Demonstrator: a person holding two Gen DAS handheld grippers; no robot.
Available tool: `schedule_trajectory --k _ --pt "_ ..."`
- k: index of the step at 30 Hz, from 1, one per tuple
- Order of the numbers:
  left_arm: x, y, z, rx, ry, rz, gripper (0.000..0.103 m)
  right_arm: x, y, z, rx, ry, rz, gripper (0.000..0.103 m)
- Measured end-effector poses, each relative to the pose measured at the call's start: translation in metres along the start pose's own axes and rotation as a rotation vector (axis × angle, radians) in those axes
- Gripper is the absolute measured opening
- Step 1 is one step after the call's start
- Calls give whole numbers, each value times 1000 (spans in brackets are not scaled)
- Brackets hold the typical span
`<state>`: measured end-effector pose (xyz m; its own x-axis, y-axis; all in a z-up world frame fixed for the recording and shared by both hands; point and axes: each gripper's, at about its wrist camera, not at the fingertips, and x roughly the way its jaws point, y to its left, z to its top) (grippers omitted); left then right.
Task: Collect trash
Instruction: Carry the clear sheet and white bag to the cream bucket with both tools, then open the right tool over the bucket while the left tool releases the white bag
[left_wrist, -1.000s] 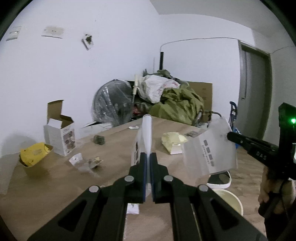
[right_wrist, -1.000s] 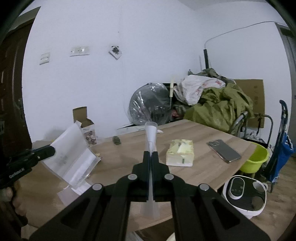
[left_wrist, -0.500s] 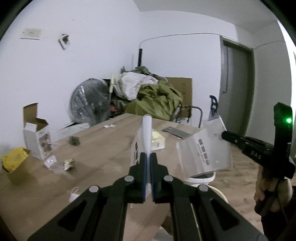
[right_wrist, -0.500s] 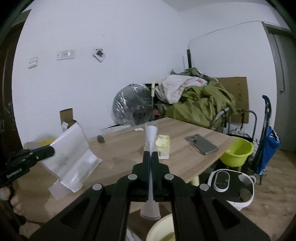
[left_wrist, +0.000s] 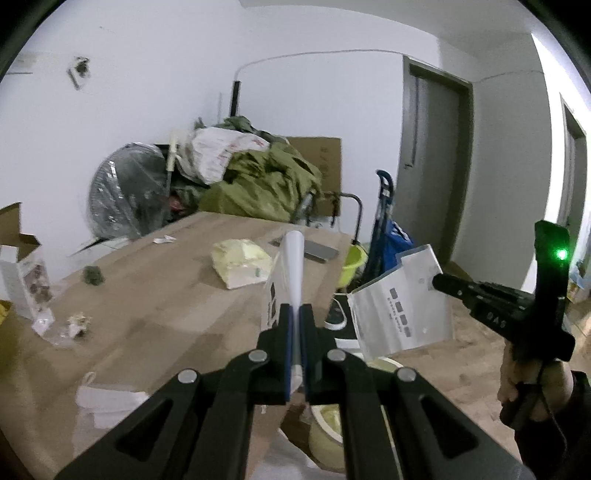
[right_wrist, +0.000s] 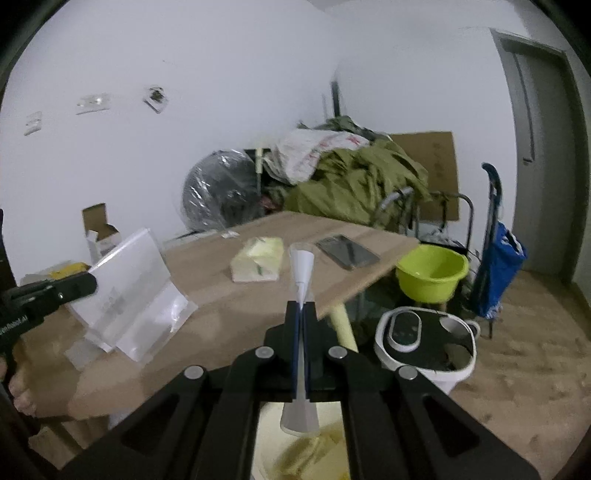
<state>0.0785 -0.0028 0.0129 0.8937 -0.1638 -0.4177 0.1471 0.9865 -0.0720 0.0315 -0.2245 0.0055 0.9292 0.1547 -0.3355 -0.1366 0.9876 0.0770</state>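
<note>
Table (left_wrist: 155, 295) carries tissue pack (left_wrist: 240, 266), phone (right_wrist: 347, 251), open box (right_wrist: 98, 232), scraps (left_wrist: 77, 325). Green basin (right_wrist: 430, 275) and white appliance (right_wrist: 424, 343) on floor past table edge. My left hand-held gripper (left_wrist: 294, 317) clamped on clear bag (left_wrist: 284, 280), bag upright over table edge. My right hand-held gripper (right_wrist: 302, 314) clamped on second bag (right_wrist: 302, 273), hanging above pale bin (right_wrist: 306, 454) directly below.

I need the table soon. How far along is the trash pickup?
Partway. The bin below already holds some scraps. In hand: the left gripper and right gripper each pinch a clear bag, not yet dropped. Left on the table: wrappers, a dark wad, an open box.
</note>
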Motion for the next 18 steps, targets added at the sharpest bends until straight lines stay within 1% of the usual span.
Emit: schedule_trajectory --k 10,18 --pt "44 -26 -15 46 103 -98 4 14 -42 -59 66 150 -83 2" --pt "71 -48 -30 79 173 -163 4 33 -60 -91 126 243 -118 2"
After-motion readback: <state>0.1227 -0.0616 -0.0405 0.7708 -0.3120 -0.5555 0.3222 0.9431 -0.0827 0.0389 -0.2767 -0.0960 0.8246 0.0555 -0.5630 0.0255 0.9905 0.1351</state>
